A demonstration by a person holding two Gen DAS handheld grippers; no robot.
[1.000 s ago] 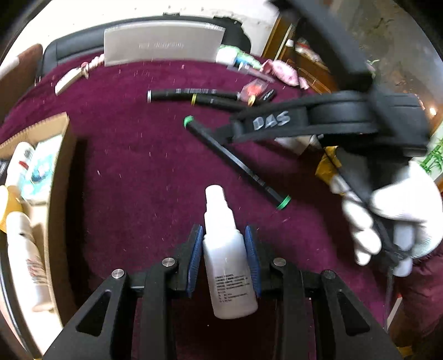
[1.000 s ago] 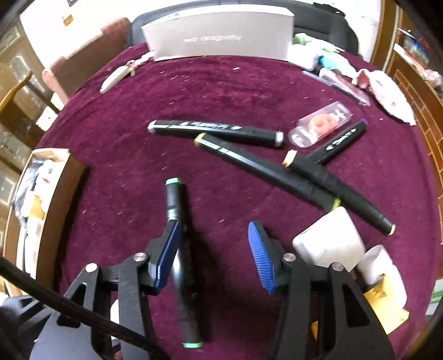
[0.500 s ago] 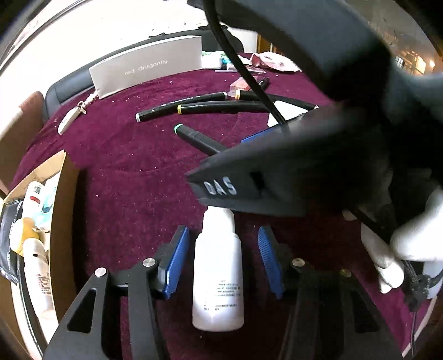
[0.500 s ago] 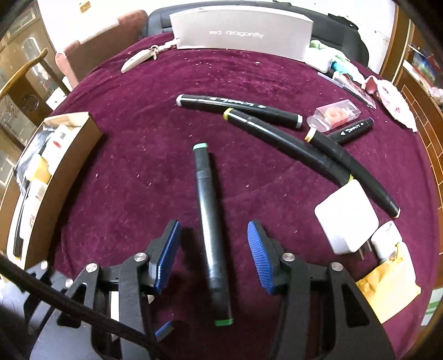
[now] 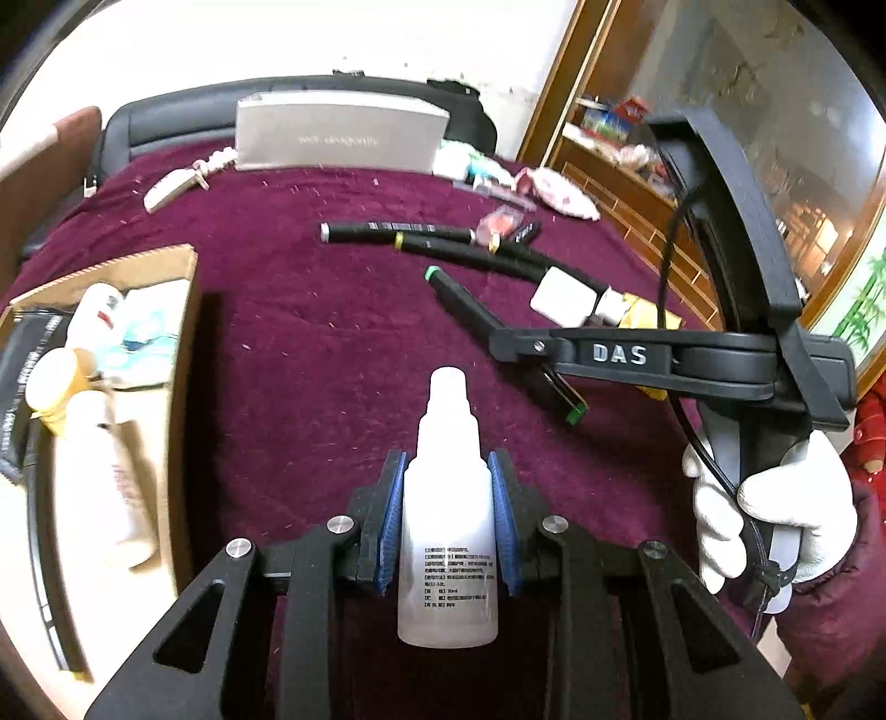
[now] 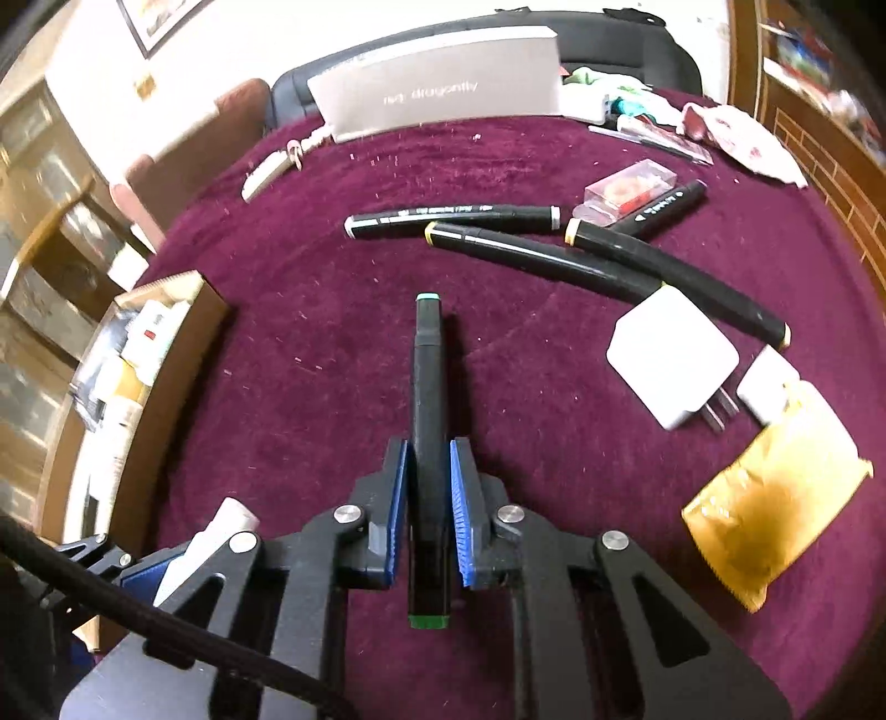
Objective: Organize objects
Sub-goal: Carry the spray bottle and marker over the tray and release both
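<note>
Maroon table (image 6: 310, 310): both tools just closed, left tool (image 5: 447, 520) pinching spray bottle (image 5: 447, 531), right tool (image 6: 429, 509) gripping green-capped marker (image 6: 427, 399); ready for sorting.

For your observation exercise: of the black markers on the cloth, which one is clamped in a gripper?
The green-capped marker, shut between the right gripper's pads; the white-capped and yellow-capped markers lie loose farther away.

White wall (image 5: 332, 39), seemingly wooden cabinets (image 6: 50, 232).

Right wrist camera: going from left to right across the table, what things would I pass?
Cardboard box → green-capped marker held in the right gripper → white charger → yellow packet.
</note>
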